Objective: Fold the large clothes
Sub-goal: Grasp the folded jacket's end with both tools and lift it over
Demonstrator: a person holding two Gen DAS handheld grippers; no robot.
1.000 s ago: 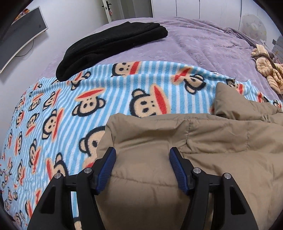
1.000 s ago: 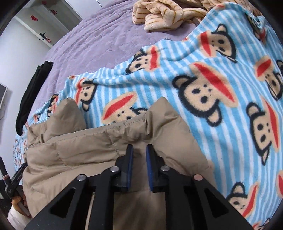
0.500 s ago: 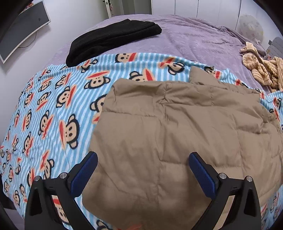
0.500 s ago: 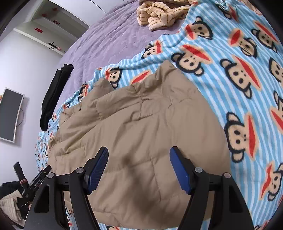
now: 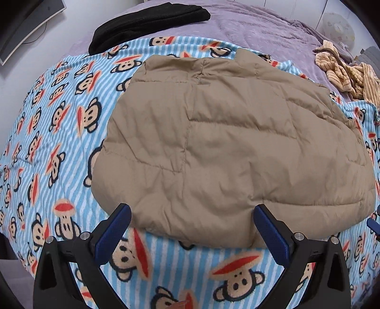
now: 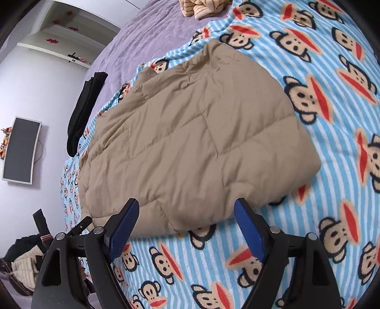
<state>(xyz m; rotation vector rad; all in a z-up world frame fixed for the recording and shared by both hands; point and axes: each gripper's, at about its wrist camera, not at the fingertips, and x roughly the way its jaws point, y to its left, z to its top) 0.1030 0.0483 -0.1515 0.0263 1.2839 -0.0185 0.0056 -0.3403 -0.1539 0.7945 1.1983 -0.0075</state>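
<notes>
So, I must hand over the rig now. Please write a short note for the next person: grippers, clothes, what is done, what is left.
Left gripper: open, holds nothing.
Right gripper: open, holds nothing.
The tan padded jacket lies folded on the monkey blanket, in front of both grippers.
The black garment lies folded at the far edge of the bed.
Left: the striped yellow garment lies crumpled and not folded.

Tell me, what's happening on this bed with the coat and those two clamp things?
A person is folding clothes using a handheld gripper in each hand. The tan puffy jacket lies folded into a compact bundle on the monkey-print blanket. Both the left gripper and the right gripper are open and hold nothing, hovering just off the jacket's near edge. A black garment lies already folded on the purple bedspread, and a striped yellow one sits crumpled, not folded yet.
</notes>
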